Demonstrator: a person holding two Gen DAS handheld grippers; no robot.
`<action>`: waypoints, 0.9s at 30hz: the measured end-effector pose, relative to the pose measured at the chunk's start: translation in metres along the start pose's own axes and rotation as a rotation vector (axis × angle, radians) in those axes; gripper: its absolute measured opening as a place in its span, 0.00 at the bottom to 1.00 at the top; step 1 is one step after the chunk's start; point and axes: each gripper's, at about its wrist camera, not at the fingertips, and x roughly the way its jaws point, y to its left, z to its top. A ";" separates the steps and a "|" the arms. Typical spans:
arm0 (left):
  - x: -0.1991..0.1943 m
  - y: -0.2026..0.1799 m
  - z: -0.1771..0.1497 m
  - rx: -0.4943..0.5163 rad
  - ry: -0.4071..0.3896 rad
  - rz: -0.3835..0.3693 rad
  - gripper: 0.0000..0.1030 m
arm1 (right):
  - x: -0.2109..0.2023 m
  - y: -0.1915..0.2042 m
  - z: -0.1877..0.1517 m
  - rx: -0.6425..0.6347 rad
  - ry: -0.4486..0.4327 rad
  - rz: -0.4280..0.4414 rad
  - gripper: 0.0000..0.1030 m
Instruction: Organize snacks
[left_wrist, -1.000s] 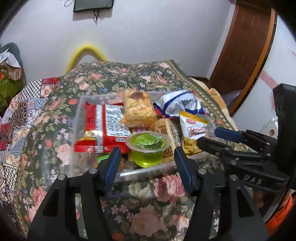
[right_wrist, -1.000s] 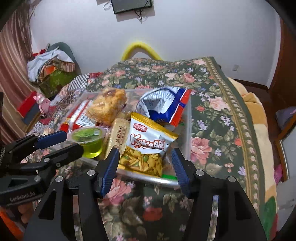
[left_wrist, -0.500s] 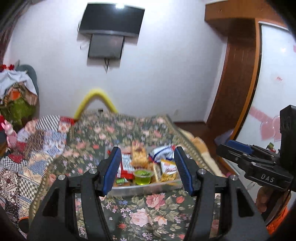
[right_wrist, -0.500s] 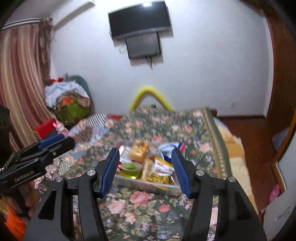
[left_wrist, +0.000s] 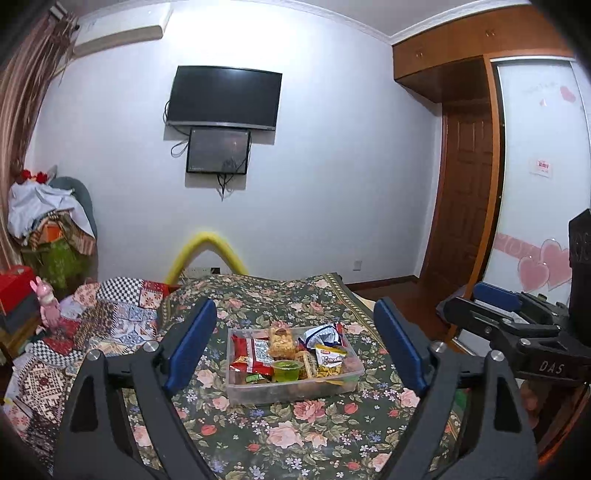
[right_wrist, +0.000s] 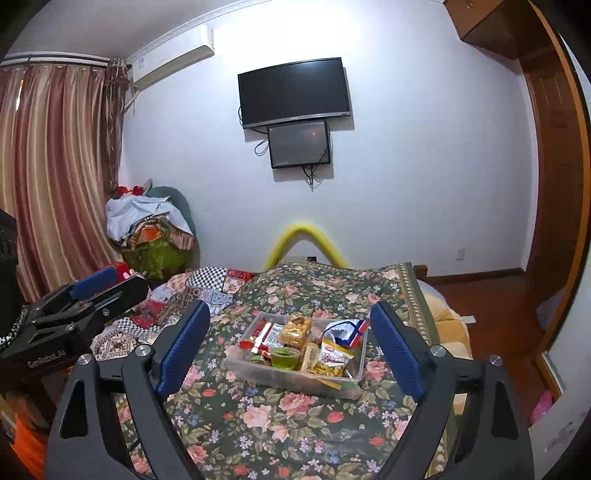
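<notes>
Filling most of both views is a bedroom with white walls, a dark television (left_wrist: 223, 98) on the far wall and striped curtains (right_wrist: 55, 173). A bed with a floral cover (left_wrist: 295, 435) takes the lower part. On it stands a clear plastic box (left_wrist: 291, 387) full of snacks. The left hand-held gripper (left_wrist: 295, 347) and the right hand-held gripper (right_wrist: 291, 347) have just been opening; both now stand wide and hold nothing, well apart from the box.

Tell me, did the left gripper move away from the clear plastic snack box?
Yes. The left gripper has backed up and away from the clear plastic snack box, which looks smaller now; its empty jaws have just been opening.
</notes>
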 end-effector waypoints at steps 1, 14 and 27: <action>-0.001 -0.002 0.000 0.009 -0.003 0.004 0.85 | -0.004 0.000 -0.002 0.000 -0.002 -0.001 0.87; -0.010 -0.007 -0.005 0.029 -0.013 0.006 0.91 | -0.020 0.001 -0.006 0.004 -0.030 -0.013 1.00; -0.013 -0.011 -0.009 0.044 -0.014 0.006 0.99 | -0.023 0.003 -0.009 -0.002 -0.031 -0.013 1.00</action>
